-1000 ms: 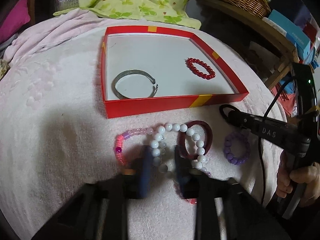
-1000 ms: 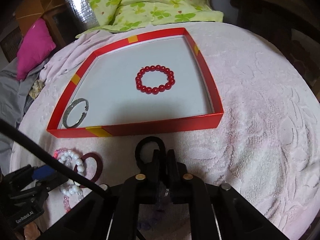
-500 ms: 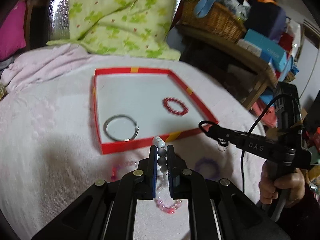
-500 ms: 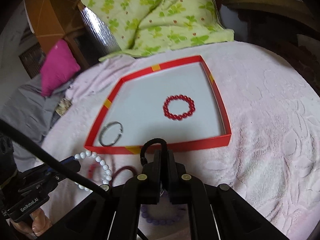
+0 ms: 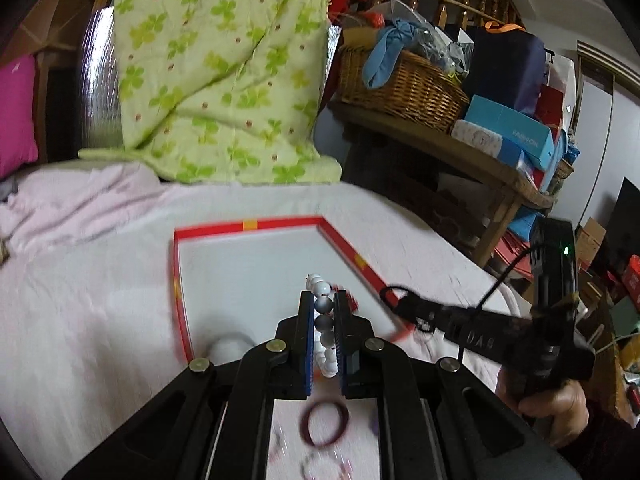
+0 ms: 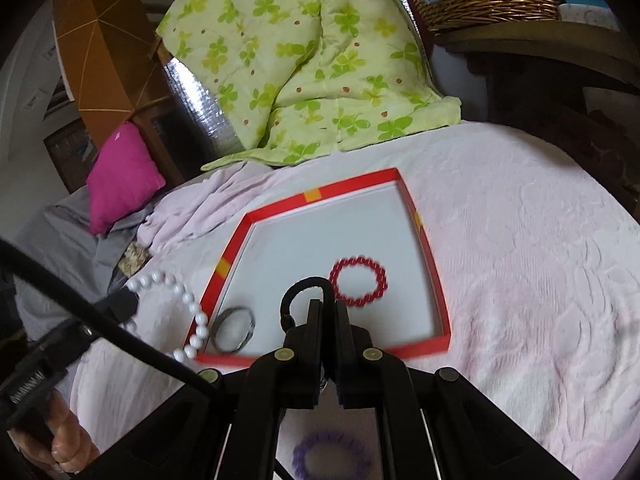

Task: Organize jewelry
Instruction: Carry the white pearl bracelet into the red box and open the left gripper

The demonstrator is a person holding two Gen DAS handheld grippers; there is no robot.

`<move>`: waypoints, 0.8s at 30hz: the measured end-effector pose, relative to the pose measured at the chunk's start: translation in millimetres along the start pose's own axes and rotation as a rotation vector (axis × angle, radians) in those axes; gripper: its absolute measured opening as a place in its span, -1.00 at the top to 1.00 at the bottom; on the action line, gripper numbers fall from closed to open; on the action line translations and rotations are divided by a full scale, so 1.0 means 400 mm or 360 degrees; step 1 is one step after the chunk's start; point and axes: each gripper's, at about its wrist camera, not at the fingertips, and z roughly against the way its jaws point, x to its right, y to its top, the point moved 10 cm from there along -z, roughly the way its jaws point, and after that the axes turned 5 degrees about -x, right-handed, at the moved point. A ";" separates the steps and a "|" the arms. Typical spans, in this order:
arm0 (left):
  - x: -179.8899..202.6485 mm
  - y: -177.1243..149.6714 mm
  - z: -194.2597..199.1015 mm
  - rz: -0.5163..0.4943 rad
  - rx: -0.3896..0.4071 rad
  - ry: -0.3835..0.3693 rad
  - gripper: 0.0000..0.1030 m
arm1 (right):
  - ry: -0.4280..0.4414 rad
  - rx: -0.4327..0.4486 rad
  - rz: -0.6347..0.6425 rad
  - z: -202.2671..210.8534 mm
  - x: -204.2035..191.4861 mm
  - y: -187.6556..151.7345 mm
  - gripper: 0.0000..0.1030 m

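My left gripper is shut on a white bead strand, lifted above the front of the red tray; the strand also hangs in the right wrist view. My right gripper is shut on a black hair tie, held over the tray's front edge. In the tray lie a red bead bracelet and a silver bangle. On the pink cover lie a purple bracelet and a dark red ring.
A green floral quilt is heaped behind the tray. A wicker basket and boxes sit on a wooden bench at the right. A magenta cushion lies at the left. A pink bead strand lies below the left gripper.
The left gripper closed on the white bead strand and lifted it toward the tray. The right gripper rose with the black hair tie and moved over the tray's front edge.
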 end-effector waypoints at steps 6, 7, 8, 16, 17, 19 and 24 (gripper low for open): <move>-0.059 0.091 -0.071 0.0071 0.0063 0.0018 0.81 | 0.0051 -0.0070 -0.0052 -0.086 -0.004 0.044 0.89; -0.075 0.096 -0.087 0.0081 0.0056 0.0034 0.81 | 0.0077 -0.0093 -0.0064 -0.101 -0.009 0.046 0.89; -0.086 0.099 -0.099 0.0088 0.0049 0.0043 0.81 | 0.0102 -0.0119 -0.0077 -0.117 -0.013 0.046 0.89; -0.208 0.072 -0.210 0.0243 -0.0090 0.0089 0.81 | 0.0195 -0.0248 -0.0104 -0.233 -0.079 0.043 0.89; -0.212 0.066 -0.221 0.0250 -0.0106 0.0091 0.81 | 0.0188 -0.0262 -0.0104 -0.245 -0.084 0.040 0.89; -0.221 0.050 -0.242 0.0261 -0.0141 0.0100 0.81 | 0.0178 -0.0293 -0.0098 -0.269 -0.096 0.034 0.89; -0.241 0.012 -0.284 0.0252 -0.0252 0.0155 0.81 | 0.0109 -0.0348 -0.0060 -0.308 -0.103 0.015 0.88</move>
